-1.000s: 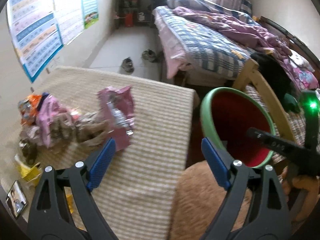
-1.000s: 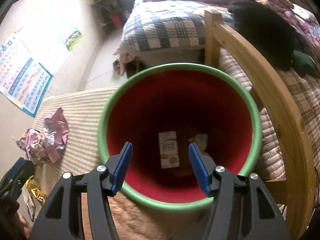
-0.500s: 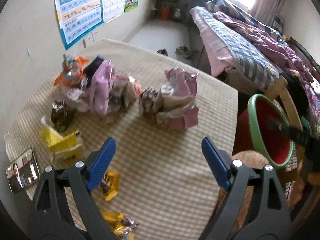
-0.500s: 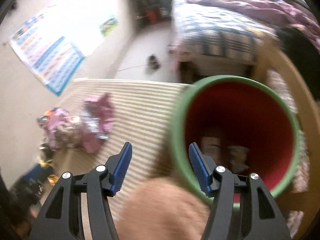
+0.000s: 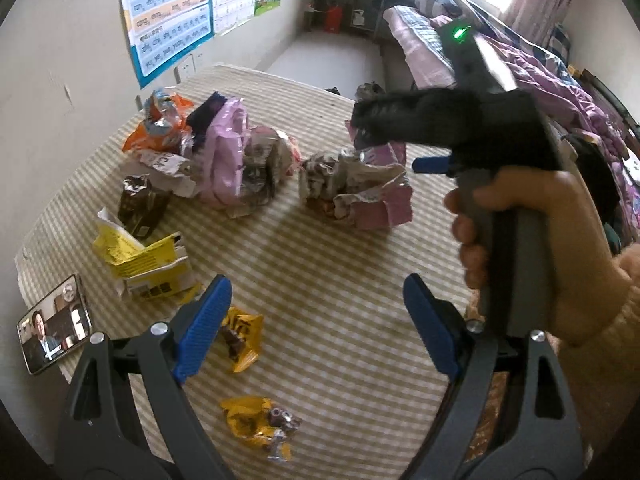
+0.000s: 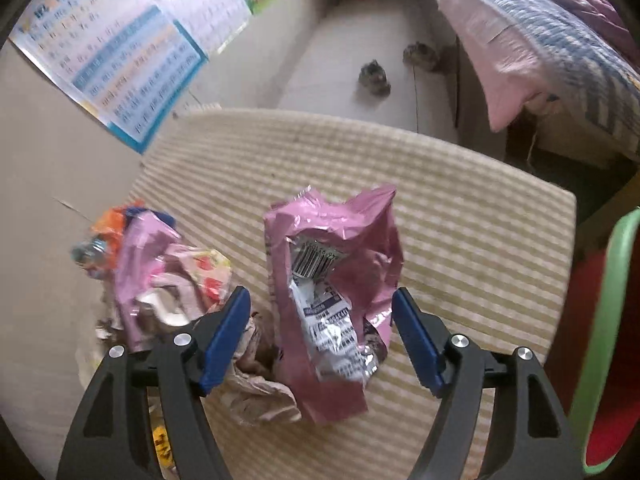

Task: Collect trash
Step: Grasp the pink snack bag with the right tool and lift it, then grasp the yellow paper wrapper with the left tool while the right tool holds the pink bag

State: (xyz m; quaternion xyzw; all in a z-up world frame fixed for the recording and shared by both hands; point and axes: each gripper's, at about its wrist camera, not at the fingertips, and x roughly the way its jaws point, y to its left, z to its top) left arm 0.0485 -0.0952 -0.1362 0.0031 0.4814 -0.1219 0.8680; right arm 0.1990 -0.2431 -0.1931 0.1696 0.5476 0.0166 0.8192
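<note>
My left gripper (image 5: 318, 320) hangs open and empty over the checked table (image 5: 340, 264). Below it lie two yellow wrappers (image 5: 240, 336), a yellow box (image 5: 148, 264) and a brown carton (image 5: 140, 204). Farther back are a pile of orange and pink wrappers (image 5: 216, 152) and a crumpled pink bag (image 5: 360, 192). A hand (image 5: 528, 240) holds my right gripper (image 5: 388, 144) above that bag. In the right wrist view the right gripper (image 6: 322, 332) has its jaws opening. The pink bag (image 6: 332, 300) lies beneath the gap, and the pads do not touch it. The green-rimmed red bin (image 6: 616, 320) stands at the right edge.
A phone (image 5: 54, 336) with a lit screen lies at the table's near left corner. The wall with posters (image 5: 168, 20) runs along the table's left side. A bed (image 5: 520, 60) stands to the right beyond the table, and shoes (image 6: 376, 76) sit on the floor.
My right gripper swung from above the bin to above the pink bag on the table, and its jaws stand wider. The left view turned from the bin towards the trash; the right gripper came into it.
</note>
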